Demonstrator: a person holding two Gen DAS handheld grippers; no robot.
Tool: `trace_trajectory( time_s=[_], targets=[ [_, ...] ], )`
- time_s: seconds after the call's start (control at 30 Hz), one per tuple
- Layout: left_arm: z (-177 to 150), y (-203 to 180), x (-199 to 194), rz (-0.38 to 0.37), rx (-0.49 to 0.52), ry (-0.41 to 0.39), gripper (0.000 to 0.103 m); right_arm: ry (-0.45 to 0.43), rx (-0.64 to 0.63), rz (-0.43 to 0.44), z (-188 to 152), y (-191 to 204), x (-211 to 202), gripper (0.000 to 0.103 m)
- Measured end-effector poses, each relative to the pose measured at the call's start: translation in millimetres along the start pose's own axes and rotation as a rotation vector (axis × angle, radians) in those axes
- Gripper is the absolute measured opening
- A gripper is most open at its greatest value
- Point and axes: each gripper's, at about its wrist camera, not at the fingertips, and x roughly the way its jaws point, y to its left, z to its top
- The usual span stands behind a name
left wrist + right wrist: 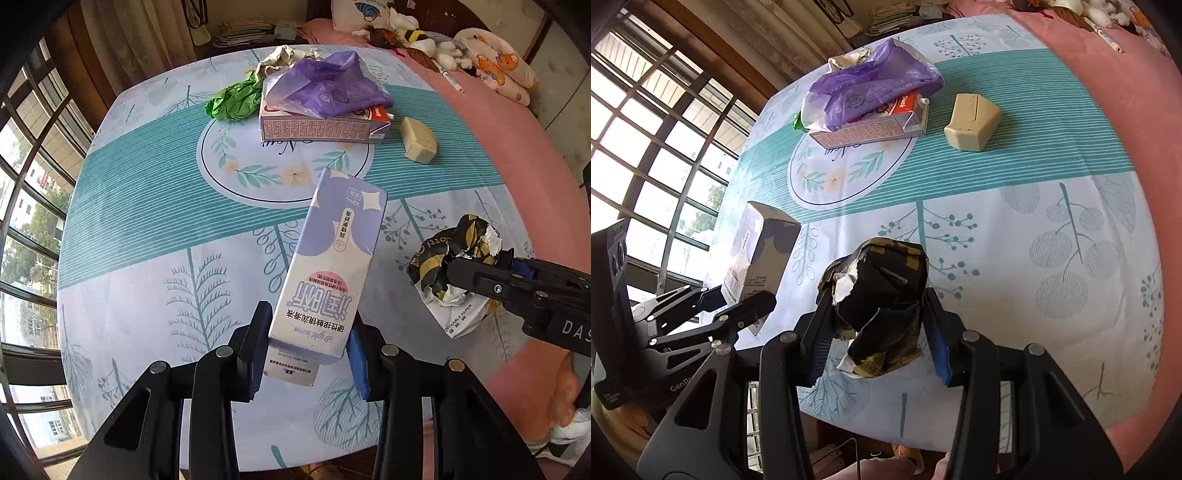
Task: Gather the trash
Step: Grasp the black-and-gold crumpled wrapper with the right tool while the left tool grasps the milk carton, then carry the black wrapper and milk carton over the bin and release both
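Left tongs [308, 354]: pinching the lower end of a tall purple and white box [328, 269], held lifted above the table [147, 229].
Right tongs [877, 332]: pressed on a crumpled black and gold paper wad [881, 291], also lifted, near the front edge of the table.
Trash not yet collected: purple plastic bag [325, 86] lying on a flat pink carton [317, 127]; green crumpled paper [234, 101] beside it on the left; beige crumpled paper [282, 57] behind; a beige block [419, 140] near, to the right.
Risk for the box: grip only at one end, box tilted, so probably easy to swing or slip out with a fast move.
Risk for the wad: soft and torn paper, could be squeezed out or lose a piece.
Risk between tongs: close together, possible to knock each other.
Bin: not visible.
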Motion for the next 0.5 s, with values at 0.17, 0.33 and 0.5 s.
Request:
trace_trajectory(
  time_s=[0.17,0.33,0.5],
  targets=[
    [-34.5,-5.0,-45.8,-0.026,0.009,-0.044,0.038,-0.072,0.027,0.000,-45.9,28.6,-37.6,0.042],
    [-84.2,-5.8,-89.2,-0.052,0.059,-0.089,0.038,-0.124,0.054,-0.015,-106.5,54.6,-68.8,0.042],
    [-135.5,-2.4,-112.7,-0.073,0.103,-0.094,0.038,-0.147,0.091,-0.039,-167.8,69.2,-87.7,0.042]
  ],
)
